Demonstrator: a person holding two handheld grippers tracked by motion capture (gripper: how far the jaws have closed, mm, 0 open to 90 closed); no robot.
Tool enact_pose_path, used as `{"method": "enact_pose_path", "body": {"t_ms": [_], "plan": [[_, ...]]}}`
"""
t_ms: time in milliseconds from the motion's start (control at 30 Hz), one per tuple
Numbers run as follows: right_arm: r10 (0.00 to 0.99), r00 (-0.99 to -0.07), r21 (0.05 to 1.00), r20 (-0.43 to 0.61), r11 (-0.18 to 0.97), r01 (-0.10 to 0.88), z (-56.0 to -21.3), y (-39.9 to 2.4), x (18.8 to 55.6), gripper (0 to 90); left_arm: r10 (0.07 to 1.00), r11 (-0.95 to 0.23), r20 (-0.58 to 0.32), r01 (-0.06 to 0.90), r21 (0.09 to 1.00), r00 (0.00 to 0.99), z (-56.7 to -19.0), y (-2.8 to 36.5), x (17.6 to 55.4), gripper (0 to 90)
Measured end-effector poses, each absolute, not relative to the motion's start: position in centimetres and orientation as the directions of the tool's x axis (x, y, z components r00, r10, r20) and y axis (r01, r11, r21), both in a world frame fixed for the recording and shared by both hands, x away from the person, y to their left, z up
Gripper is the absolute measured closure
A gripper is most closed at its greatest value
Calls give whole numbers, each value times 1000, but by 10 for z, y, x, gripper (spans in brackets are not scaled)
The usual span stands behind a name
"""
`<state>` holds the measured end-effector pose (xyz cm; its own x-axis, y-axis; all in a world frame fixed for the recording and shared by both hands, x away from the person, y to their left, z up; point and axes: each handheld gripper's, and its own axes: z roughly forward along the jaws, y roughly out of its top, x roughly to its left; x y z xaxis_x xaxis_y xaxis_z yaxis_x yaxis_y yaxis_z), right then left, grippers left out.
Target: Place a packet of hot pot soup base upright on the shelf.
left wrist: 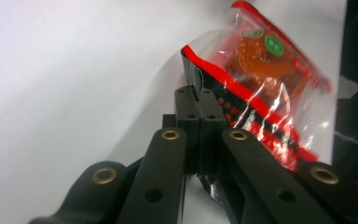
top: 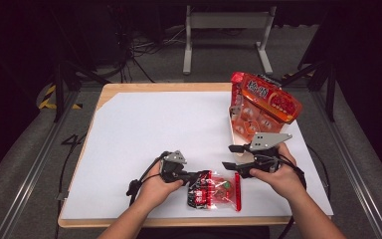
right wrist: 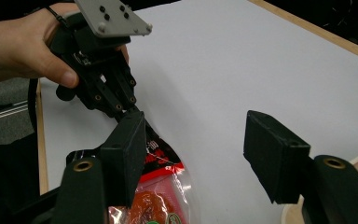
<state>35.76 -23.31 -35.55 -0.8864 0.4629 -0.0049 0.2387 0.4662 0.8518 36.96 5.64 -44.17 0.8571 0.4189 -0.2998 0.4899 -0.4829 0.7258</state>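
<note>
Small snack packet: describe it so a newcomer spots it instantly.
On the white sheet, go to the near edge between the person's hands. The small snack packet lies there, pinched at one end by the left gripper. Unlike the big red bag standing far right, it is flat and single-serve.

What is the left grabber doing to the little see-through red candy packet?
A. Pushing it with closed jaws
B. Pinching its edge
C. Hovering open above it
B: the left gripper has its jaws shut on the edge of the small clear red-and-black snack packet.
</note>
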Motion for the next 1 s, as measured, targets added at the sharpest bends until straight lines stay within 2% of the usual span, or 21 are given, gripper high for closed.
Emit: {"method": "enact_pose_path", "body": {"t_ms": [333,700,1000], "plan": [[461,-887,858,-6,457,232,-349,-236,355,433,386,-428,-257,419,801,886,-413,61,363,900],[452,-892,875,-23,441,201,-334,-239,352,458,378,-398,-137,294,869,916,-376,74,354,900],[402,-913,867,-67,476,146,-322,-225,349,481,384,-412,-39,209,887,922,-353,79,346,900]]}}
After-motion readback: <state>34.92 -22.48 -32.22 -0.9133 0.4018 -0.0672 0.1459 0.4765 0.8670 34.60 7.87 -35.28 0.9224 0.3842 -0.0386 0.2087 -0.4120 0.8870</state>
